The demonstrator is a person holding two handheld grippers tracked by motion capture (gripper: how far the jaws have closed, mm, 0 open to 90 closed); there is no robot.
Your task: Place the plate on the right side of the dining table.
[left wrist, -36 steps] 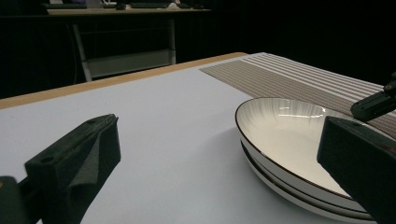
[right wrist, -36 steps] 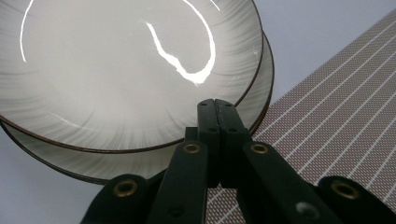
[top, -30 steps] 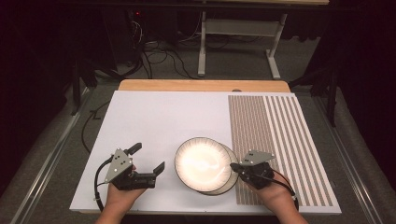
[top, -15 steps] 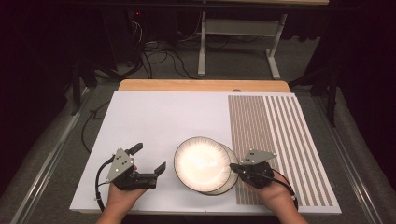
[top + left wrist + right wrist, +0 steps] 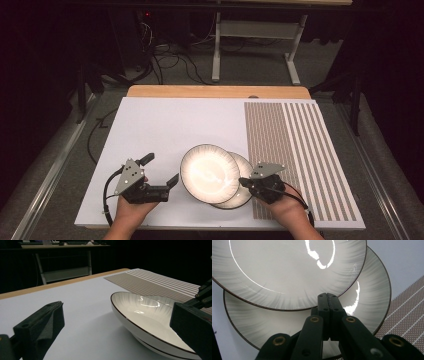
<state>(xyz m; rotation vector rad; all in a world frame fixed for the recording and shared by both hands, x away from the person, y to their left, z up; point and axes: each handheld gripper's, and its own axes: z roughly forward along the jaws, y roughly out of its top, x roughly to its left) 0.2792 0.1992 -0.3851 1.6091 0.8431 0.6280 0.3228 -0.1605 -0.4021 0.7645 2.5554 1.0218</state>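
Top plate: the upper plate point(image 5: 209, 173) sits tilted, its right edge resting on the lower plate point(image 5: 239, 198), its left side down toward the white board point(image 5: 165, 125); my guess is it is being lifted or slid off the one beneath.
Lower plate: lies flat, partly on the board and touching the edge of the striped mat point(image 5: 295, 150), near the front edge of the table.
Right gripper: the right gripper point(image 5: 245, 182) has its jaws pressed together at the near rim of the top plate, seemingly pinching that rim so the plate can be tipped up.
Left gripper: the left gripper point(image 5: 161, 172) stands with its jaws wide apart, holding nothing, just beside the top plate's left edge, likely waiting to steady or take it.
Plate pattern: both plates have a dark rim line and grey streaks running inward.
Writing: no brand, label or lettering that I can read anywhere.
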